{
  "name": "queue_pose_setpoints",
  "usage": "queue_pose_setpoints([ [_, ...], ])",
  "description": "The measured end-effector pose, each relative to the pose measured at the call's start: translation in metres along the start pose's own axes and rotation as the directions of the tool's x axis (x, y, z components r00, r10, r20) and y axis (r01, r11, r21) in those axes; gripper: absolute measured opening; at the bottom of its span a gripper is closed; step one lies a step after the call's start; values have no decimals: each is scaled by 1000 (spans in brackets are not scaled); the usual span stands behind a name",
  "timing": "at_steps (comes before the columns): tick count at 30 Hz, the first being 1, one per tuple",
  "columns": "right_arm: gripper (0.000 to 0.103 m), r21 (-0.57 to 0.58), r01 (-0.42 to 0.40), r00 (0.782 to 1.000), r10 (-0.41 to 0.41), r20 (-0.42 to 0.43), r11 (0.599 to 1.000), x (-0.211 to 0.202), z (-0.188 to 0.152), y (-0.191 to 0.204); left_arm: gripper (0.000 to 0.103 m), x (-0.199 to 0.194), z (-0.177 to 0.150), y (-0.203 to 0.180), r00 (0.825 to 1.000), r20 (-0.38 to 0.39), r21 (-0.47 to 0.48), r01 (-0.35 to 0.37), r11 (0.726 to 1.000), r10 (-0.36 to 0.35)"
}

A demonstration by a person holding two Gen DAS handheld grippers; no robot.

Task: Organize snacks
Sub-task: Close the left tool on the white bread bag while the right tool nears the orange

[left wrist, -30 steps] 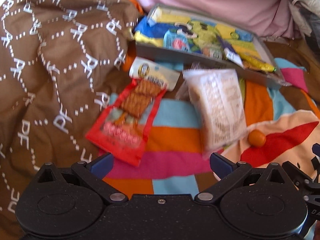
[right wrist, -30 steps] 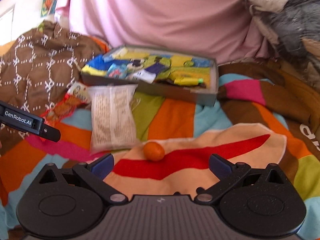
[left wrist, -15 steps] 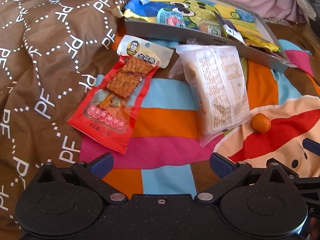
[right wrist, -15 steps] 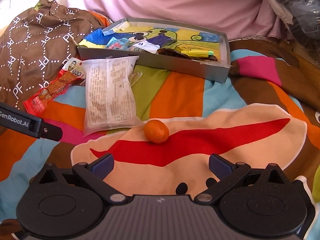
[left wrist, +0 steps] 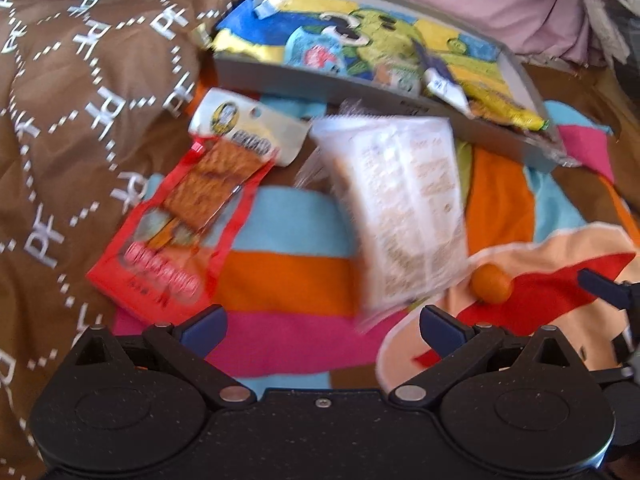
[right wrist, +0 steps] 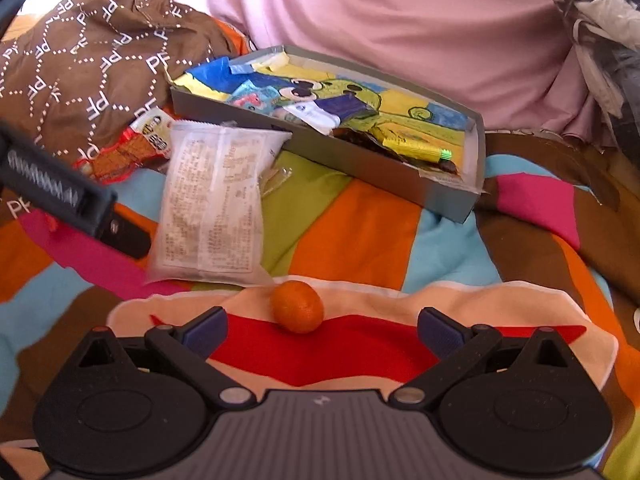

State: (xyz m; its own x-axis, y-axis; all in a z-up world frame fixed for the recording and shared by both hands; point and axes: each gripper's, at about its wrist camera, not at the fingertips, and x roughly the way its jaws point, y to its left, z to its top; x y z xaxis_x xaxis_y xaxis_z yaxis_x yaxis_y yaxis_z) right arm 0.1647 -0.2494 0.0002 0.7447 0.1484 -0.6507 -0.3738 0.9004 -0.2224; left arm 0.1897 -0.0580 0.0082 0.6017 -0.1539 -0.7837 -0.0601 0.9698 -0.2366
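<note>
Judging from how things lie, the sorting is partly done. Several wrapped snacks are already gathered in the grey box (right wrist: pixel 448 196), which is set at the far side of the patchwork bedspread (right wrist: pixel 360 232), in front of a pink cloth (right wrist: pixel 400 20). Three items are left outside it. A white packet (right wrist: pixel 212 204) is laid just near of the box, its far edge touching or almost touching the box wall. A red snack packet (left wrist: pixel 180 220) is seen to the left of the white one, partly on the brown blanket (left wrist: pixel 80 100). A small orange fruit (right wrist: pixel 297 306) is found nearest, just beside the near corner of the white packet.

Nothing is held by either tool. The left gripper (left wrist: pixel 322 326) is kept with its fingers spread wide over the pink and orange stripes, near of the two packets. The right gripper (right wrist: pixel 322 326) is likewise held open, with the orange fruit lying just beyond the gap between its fingers, not yet touched.

Moving these three items into the box is judged to be what is left. The left view is blurred, so the print on the packets cannot be read.
</note>
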Motion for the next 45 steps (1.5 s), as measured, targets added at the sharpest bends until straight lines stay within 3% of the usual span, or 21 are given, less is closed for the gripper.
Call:
queue_pose_setpoints([
  [17, 98, -45, -43, 999, 44, 22, 998, 20, -1, -3, 102, 29, 36, -59, 996, 84, 54, 26, 998, -30],
  [21, 98, -41, -53, 998, 54, 22, 998, 24, -1, -2, 102, 41, 42, -66, 998, 60, 54, 0, 999, -4],
  [25, 94, -4, -58, 998, 58, 31, 998, 26, -3, -4, 102, 54, 46, -58, 1000, 6, 2, -29, 1000, 29],
  [28, 90, 26, -66, 997, 65, 29, 997, 27, -4, -7, 102, 58, 44, -44, 1000, -22, -47, -17, 999, 16],
  [31, 84, 39, -68, 997, 66, 34, 997, 30, -5, -10, 100, 56, 42, -35, 1000, -16, -54, 0, 999, -1],
  [37, 71, 34, -70, 997, 68, 37, 997, 30, -7, -7, 85, 42, 41, -33, 998, 47, 41, 37, 998, -39],
  [40, 63, 31, -61, 997, 60, 38, 998, 31, -8, -5, 83, 38, 39, -26, 997, 54, 27, 60, 998, -61],
  [43, 53, 28, -71, 997, 70, 40, 997, 31, -9, -2, 81, 34, 39, -19, 995, 60, -1, 81, 997, -81],
  [45, 40, 29, -85, 996, 84, 38, 996, 30, -9, -1, 80, 32, 39, -15, 994, 63, -8, 89, 996, -88],
])
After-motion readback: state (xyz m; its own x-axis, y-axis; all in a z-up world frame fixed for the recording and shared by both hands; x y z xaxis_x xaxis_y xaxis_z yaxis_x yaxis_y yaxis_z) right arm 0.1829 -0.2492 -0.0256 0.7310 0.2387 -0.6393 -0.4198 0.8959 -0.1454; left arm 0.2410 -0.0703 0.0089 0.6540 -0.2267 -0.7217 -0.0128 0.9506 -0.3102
